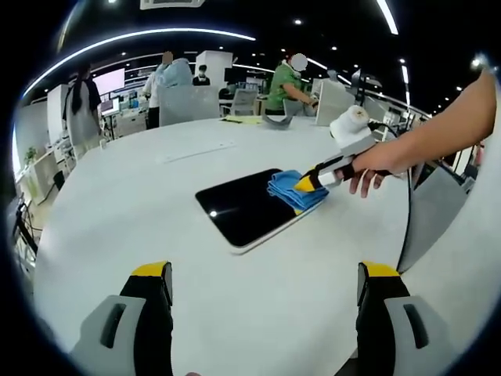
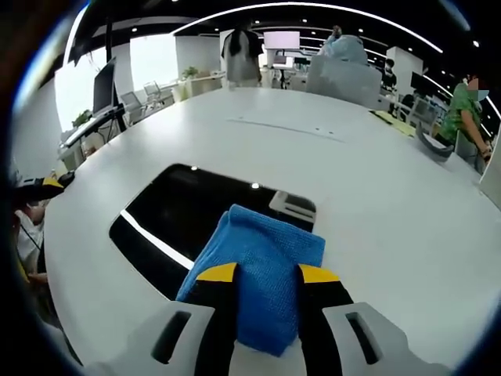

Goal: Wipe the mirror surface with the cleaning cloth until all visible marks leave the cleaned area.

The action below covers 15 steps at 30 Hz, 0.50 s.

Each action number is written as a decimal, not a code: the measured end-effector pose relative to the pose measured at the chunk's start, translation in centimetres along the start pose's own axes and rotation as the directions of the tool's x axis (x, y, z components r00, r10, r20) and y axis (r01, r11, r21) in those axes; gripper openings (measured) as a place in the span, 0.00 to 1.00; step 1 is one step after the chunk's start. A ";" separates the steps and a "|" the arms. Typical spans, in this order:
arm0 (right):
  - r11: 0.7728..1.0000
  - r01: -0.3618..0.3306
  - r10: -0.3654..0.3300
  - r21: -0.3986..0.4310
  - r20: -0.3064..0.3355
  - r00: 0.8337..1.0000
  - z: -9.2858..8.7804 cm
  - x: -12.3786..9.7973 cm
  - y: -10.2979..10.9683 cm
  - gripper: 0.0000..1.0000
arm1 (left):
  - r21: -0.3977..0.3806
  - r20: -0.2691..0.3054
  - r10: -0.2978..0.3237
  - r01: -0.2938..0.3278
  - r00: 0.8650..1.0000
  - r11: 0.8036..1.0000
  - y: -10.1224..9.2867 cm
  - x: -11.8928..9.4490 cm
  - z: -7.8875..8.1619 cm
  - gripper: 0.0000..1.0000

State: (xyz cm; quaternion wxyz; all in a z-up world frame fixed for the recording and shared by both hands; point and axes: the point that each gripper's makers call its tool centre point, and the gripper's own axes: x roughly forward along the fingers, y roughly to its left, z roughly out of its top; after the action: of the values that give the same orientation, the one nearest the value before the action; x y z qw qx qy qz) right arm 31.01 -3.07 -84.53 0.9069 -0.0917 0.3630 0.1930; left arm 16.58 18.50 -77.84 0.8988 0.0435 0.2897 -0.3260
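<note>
A dark rectangular mirror [image 1: 243,207] with a pale rim lies flat on the white table [image 1: 156,204]. A folded blue cleaning cloth [image 1: 296,189] rests on its right end, pinched in my right gripper [image 1: 307,182], which a hand holds from the right. In the right gripper view the cloth [image 2: 262,270] sits between the yellow-tipped jaws of the right gripper [image 2: 267,274] and presses on the near part of the mirror [image 2: 188,211]. My left gripper [image 1: 266,274] hovers open over bare table, well short of the mirror.
Chairs, monitors and several people stand beyond the table's far edge. A grey panel [image 1: 430,219] stands at the right. Papers and a dark object [image 1: 275,120] lie near the far edge. The left gripper's tip [image 2: 43,186] shows at the left.
</note>
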 end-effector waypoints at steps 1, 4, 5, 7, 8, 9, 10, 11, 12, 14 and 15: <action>1.000 0.000 0.000 0.000 -0.002 1.000 0.1 0.1 0.0 0.26 | 0.001 -0.001 -0.001 0.001 1.000 1.000 0.0 0.0 0.0 0.99; 1.000 0.001 -0.001 0.000 -0.005 1.000 0.2 0.2 -0.1 0.26 | -0.004 0.001 0.000 0.000 1.000 1.000 0.0 0.0 0.0 0.99; 1.000 0.001 -0.001 0.000 -0.006 1.000 0.3 0.3 -0.1 0.26 | -0.005 0.003 0.001 -0.001 1.000 1.000 0.0 0.0 0.0 0.99; 1.000 0.000 0.000 -0.003 -0.006 1.000 0.5 0.5 -0.3 0.26 | -0.010 0.004 0.007 -0.007 1.000 1.000 0.2 0.1 0.0 0.99; 1.000 -0.001 0.001 -0.003 -0.006 1.000 0.6 0.6 -0.3 0.26 | -0.011 0.005 0.009 -0.008 1.000 1.000 0.2 0.1 0.0 0.99; 1.000 -0.002 0.002 -0.006 -0.008 1.000 0.6 0.7 -0.4 0.26 | -0.012 0.006 0.011 -0.011 1.000 1.000 0.3 0.1 0.0 0.99; 1.000 -0.003 0.003 -0.007 -0.009 1.000 0.7 0.7 -0.4 0.26 | -0.014 0.007 0.013 -0.013 1.000 1.000 0.3 0.2 0.0 0.99; 1.000 -0.004 0.004 -0.007 -0.010 1.000 0.7 0.8 -0.4 0.26 | -0.015 0.009 0.014 -0.014 1.000 1.000 0.3 0.2 0.0 0.99; 1.000 -0.005 0.005 -0.008 -0.011 1.000 0.8 0.8 -0.5 0.26 | -0.016 0.012 0.013 -0.012 1.000 1.000 0.3 0.2 0.1 0.99; 1.000 -0.004 0.004 -0.007 -0.012 1.000 0.9 0.9 -0.5 0.26 | -0.011 0.012 0.009 -0.009 1.000 1.000 0.2 0.3 0.2 0.99; 1.000 -0.004 0.003 -0.005 -0.012 1.000 0.9 0.9 -0.6 0.26 | -0.009 0.012 0.008 -0.008 1.000 1.000 0.2 0.3 0.2 0.99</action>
State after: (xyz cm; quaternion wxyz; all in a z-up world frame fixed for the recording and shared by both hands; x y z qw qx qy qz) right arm 32.42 -3.03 -84.51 0.9042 -0.0946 0.3679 0.1950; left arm 16.99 18.41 -77.85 0.9020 0.0389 0.2856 -0.3215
